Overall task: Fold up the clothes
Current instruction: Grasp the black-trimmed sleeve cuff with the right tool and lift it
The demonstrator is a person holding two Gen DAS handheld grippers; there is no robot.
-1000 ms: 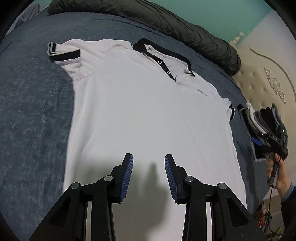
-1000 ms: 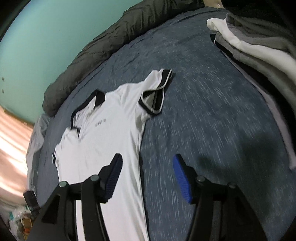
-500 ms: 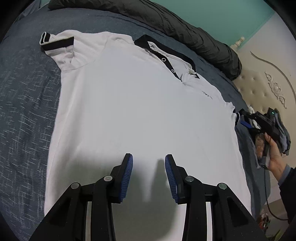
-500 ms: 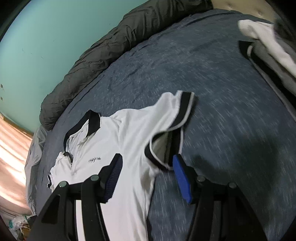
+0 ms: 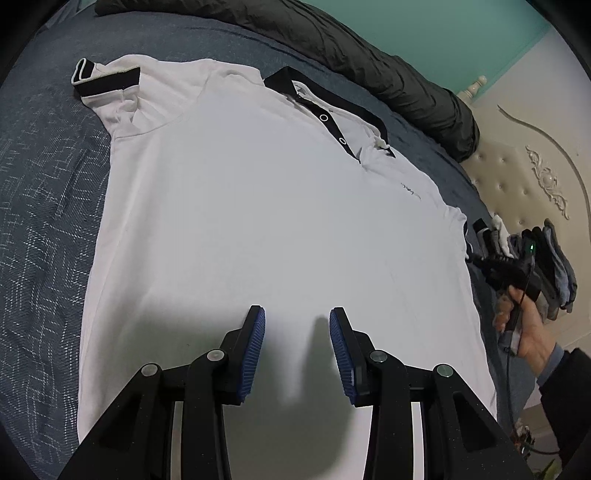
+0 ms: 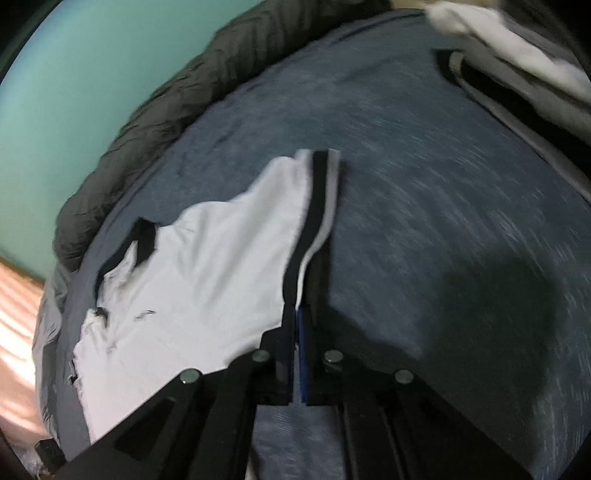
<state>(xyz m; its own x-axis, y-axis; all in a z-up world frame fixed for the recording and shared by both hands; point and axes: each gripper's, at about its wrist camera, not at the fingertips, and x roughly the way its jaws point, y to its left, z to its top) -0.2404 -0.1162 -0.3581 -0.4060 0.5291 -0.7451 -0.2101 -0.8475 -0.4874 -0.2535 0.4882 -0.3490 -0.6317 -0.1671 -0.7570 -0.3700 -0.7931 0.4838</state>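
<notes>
Now the right gripper (image 6: 297, 314) has just clamped the sleeve cuff (image 6: 314, 206) of the white polo shirt (image 5: 258, 206), spread flat on the blue bed (image 5: 40, 206); chest script unreadable. Left gripper (image 5: 297, 328) hovers, jaws apart, empty.

A blue bedspread (image 5: 40, 206) is filling most of both frames, a dark quilt (image 5: 369, 59) is lying bunched along its top edge against a teal wall (image 6: 74, 81), and a cream tufted headboard (image 5: 517, 177) is showing at right.

White polo shirt (image 5: 258, 206) with black collar and black sleeve bands, on a dark blue flecked bedspread (image 5: 40, 206); dark grey duvet (image 5: 369, 62) far, teal wall (image 5: 461, 29) beyond
</notes>
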